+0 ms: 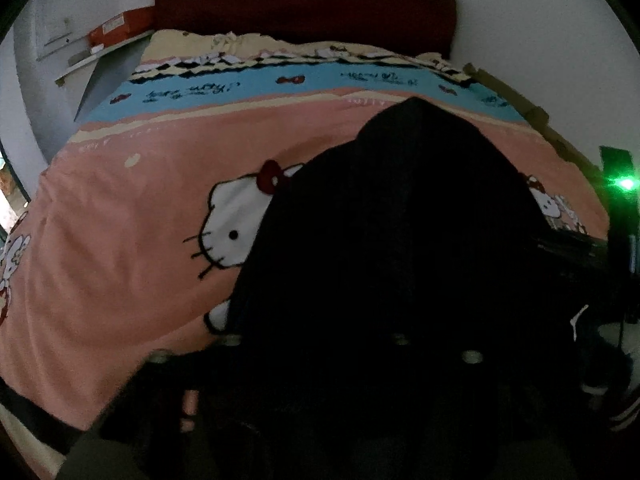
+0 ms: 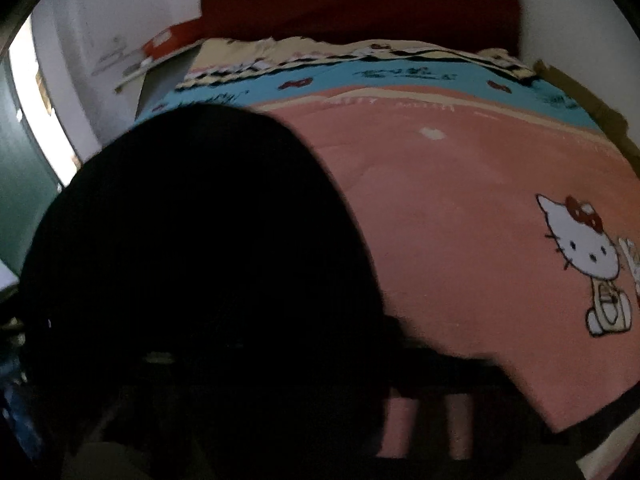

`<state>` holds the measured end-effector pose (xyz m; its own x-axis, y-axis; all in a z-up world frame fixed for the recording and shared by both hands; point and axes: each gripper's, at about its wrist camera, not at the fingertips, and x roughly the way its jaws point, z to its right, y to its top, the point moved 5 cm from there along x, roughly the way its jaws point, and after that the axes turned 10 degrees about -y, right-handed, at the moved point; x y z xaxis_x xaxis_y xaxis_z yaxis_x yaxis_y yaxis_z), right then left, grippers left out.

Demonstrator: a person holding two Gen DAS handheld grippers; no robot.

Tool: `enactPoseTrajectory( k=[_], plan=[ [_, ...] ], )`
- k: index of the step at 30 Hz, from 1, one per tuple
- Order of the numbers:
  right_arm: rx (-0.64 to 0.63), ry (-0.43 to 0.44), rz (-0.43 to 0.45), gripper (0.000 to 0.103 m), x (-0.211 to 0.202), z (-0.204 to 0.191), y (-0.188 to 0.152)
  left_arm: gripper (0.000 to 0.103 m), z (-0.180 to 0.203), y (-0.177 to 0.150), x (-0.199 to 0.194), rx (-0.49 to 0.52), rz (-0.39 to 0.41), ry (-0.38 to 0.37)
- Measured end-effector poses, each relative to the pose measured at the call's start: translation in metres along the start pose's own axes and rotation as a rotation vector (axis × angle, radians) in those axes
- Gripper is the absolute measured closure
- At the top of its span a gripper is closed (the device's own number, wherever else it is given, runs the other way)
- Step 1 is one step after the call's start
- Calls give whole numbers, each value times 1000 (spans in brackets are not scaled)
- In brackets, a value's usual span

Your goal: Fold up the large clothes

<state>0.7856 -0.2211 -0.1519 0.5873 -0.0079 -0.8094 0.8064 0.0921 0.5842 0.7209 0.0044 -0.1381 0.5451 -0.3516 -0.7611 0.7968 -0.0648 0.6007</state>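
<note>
A large black garment point(image 1: 400, 220) lies spread on the bed's pink cartoon-cat sheet point(image 1: 120, 240), its rounded far end pointing at the headboard. Its near edge runs down into my left gripper point(image 1: 316, 360), whose fingers are almost lost in the dark; the jaws look shut on the cloth. In the right wrist view the same black garment point(image 2: 200, 220) fills the left half over the sheet point(image 2: 460, 200). Its near edge drops into my right gripper point(image 2: 320, 368), which also looks shut on the cloth. The fingertips are hidden by dark fabric.
A dark red headboard point(image 1: 304, 0) stands at the far end against a white wall. An orange box point(image 1: 120, 28) sits on a shelf at the far left. Cardboard point(image 1: 520, 96) lines the bed's right side. A green light point(image 1: 624, 184) glows at the right edge.
</note>
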Motion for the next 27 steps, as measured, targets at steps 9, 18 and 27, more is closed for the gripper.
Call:
enactPoseTrajectory(
  k=[9,18,27],
  plan=[
    [-62,110,70,91,-90,-14,-11,91,14,-20,-75,24,14,-5],
    [-39,287,227,91,-224,-1,-73,92,26,-98,-196,-11,134,-65],
    [33,364,282,91,-321,17,-193,92,54,-204,-257,63,162,-67]
  ],
)
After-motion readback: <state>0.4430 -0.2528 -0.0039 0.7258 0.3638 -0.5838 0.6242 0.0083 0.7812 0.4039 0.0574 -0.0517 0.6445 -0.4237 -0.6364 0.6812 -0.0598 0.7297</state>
